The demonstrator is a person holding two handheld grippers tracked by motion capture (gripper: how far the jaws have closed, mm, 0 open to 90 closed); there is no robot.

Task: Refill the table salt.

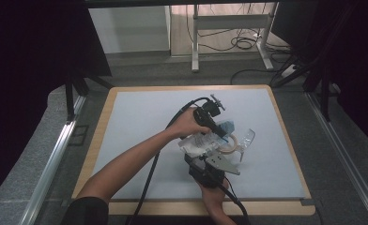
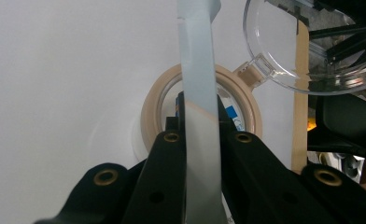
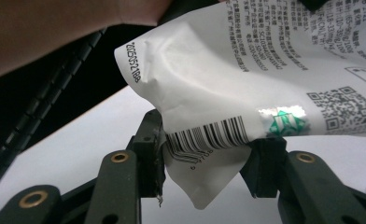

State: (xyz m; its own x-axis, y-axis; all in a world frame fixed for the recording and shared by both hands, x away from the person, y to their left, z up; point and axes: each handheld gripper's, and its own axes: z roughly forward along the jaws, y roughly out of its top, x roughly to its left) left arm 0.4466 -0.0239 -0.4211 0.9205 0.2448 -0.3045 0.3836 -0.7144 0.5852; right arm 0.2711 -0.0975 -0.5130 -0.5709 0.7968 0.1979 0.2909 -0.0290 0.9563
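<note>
1. Left hand [image 1: 184, 125] comes in from bottom left, reaching across the table [image 1: 140, 122] w/ the left gripper [image 1: 218, 130], which points down and right toward the middle.
2. Left gripper view: jaws pinched shut on a thin pale-blue strip [image 2: 199, 93] that runs up between them, edge-on.
3. Behind the strip sits a beige ring [image 2: 151, 105], the rim of a small container resting on the table; blue print shows inside it.
4. A clear round lid [image 2: 284, 70] is hinged to the ring's upper right and stands flipped open.
5. Centre of the high view: a white pouch [image 1: 200, 140] w/ black print lies crumpled just left of the ring, touching it.
6. Right hand [image 1: 215, 197] comes up from the bottom edge; right gripper [image 1: 202, 157] points away from the person at the pouch.
7. Right gripper view: jaws about half closed, clamping the pouch's lower corner by the barcode [image 3: 204, 133]; the pouch bulges up and right above them.
</note>
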